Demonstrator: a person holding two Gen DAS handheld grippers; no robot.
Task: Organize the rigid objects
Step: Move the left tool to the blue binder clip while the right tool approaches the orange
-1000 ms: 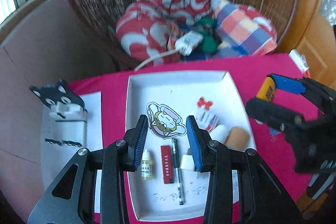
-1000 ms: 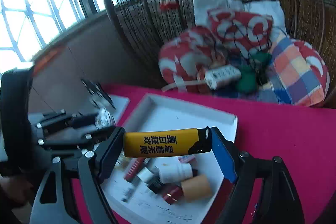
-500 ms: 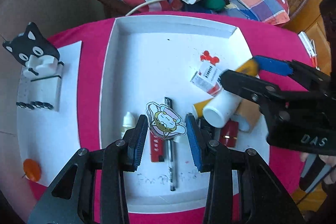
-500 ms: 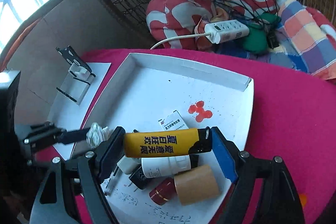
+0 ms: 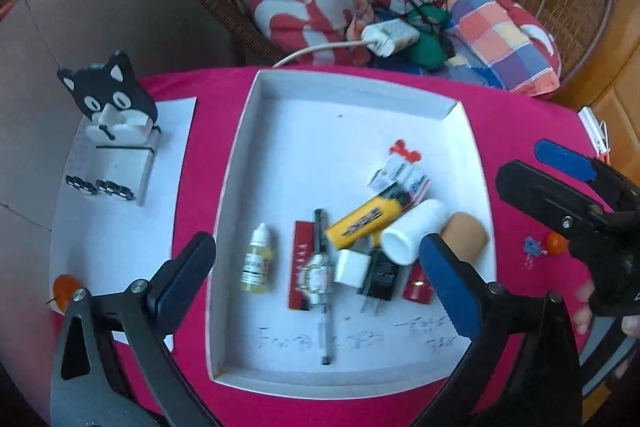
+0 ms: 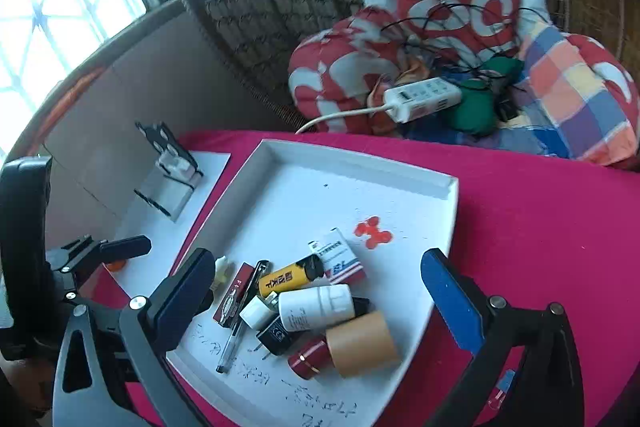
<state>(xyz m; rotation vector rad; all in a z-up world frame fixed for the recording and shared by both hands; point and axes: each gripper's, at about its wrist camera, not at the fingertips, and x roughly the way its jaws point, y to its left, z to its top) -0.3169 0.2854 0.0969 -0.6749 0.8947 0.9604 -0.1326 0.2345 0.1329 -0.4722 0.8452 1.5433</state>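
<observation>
The yellow lighter [image 5: 366, 219] lies in the white tray [image 5: 348, 99], tilted, in a heap of small things near the tray's right side. It touches a white bottle [image 5: 412, 233] that lies on its side, and a small white box with blue and red print [image 5: 400, 179] sits just behind it. A brown paper tube [image 5: 466, 237] and a dark red tube [image 6: 310, 357] lie close by, with a black plug [image 5: 380, 275] and a white cube [image 5: 352, 267]. To the left lie a pen [image 5: 322, 279] with a cartoon sticker [image 5: 316, 277] on it, a flat red box [image 5: 298, 263] and a little dropper bottle [image 5: 258, 261]. The left gripper [image 5: 316, 267] is opening wide over the tray and holds nothing. The right gripper [image 6: 316, 287] is opening wide too, empty, above the heap. The tray sits on a pink cloth [image 5: 520, 131]. A black cat phone stand [image 5: 108, 107] stands on white paper [image 5: 120, 227] to the left.
</observation>
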